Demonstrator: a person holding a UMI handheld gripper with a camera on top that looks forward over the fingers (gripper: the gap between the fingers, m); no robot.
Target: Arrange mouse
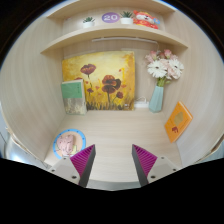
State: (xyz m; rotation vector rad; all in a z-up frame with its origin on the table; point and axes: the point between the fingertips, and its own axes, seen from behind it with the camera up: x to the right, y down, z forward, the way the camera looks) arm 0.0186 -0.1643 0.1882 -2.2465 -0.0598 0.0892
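No mouse shows in the gripper view. My gripper (114,160) is open, its two magenta pads (85,158) standing well apart with only bare pale desk surface (113,135) between them. Nothing is held. The fingers hang above the desk, pointing toward the back wall.
Against the back wall leans a yellow flower painting (98,80), with a small green card (73,96) beside it. A blue vase of white flowers (160,82) stands right. An orange card (178,120) leans at right, a round picture disc (69,143) lies left. Shelves (115,32) above hold small items.
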